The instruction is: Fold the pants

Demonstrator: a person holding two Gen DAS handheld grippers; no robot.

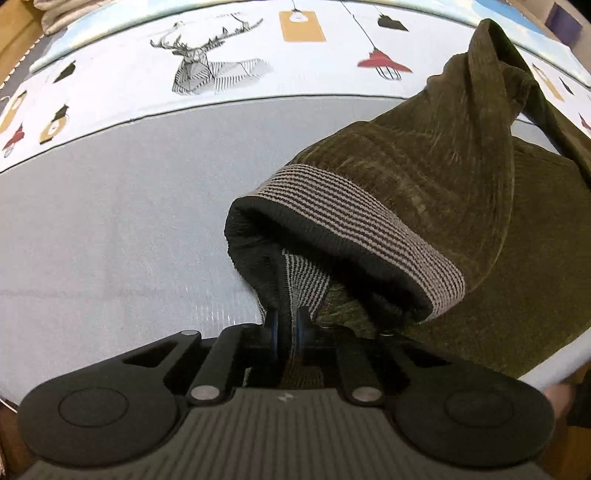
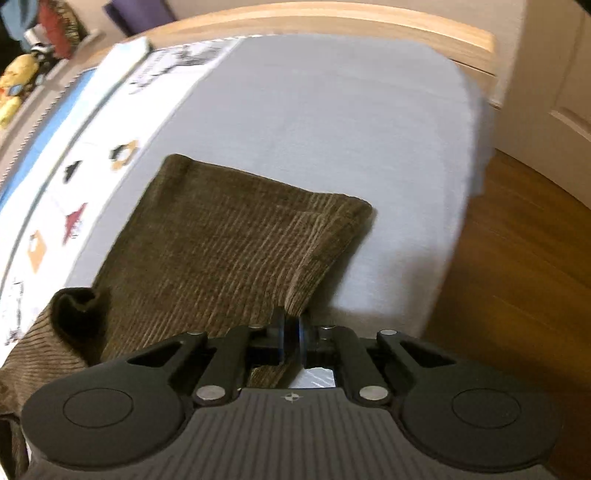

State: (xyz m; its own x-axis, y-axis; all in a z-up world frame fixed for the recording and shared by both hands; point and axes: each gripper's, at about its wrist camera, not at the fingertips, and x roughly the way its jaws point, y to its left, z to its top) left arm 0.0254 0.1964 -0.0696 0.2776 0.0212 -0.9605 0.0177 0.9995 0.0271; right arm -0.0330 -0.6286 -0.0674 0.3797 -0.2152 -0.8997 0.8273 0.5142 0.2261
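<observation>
Olive-brown corduroy pants [image 1: 436, 173] lie on a grey bed sheet [image 1: 110, 221]. Their striped grey-and-black waistband [image 1: 369, 229] gapes open in the left wrist view. My left gripper [image 1: 287, 326] is shut on the waistband's near edge, with fabric pinched between the blue pads. In the right wrist view a pant leg [image 2: 229, 243] lies flat, its hem pointing away toward the far right. My right gripper [image 2: 291, 334] is shut on the leg's near right edge, the cloth caught between its pads. Another fold of the pants [image 2: 74, 314] bunches at the left.
A patterned bedcover with a deer and lamps [image 1: 207, 66] runs along the far side of the sheet. A wooden bed frame [image 2: 332, 18] borders the mattress, with wooden floor [image 2: 517, 277] to the right. Stuffed items and clutter [image 2: 22, 74] sit beyond the bed's far left.
</observation>
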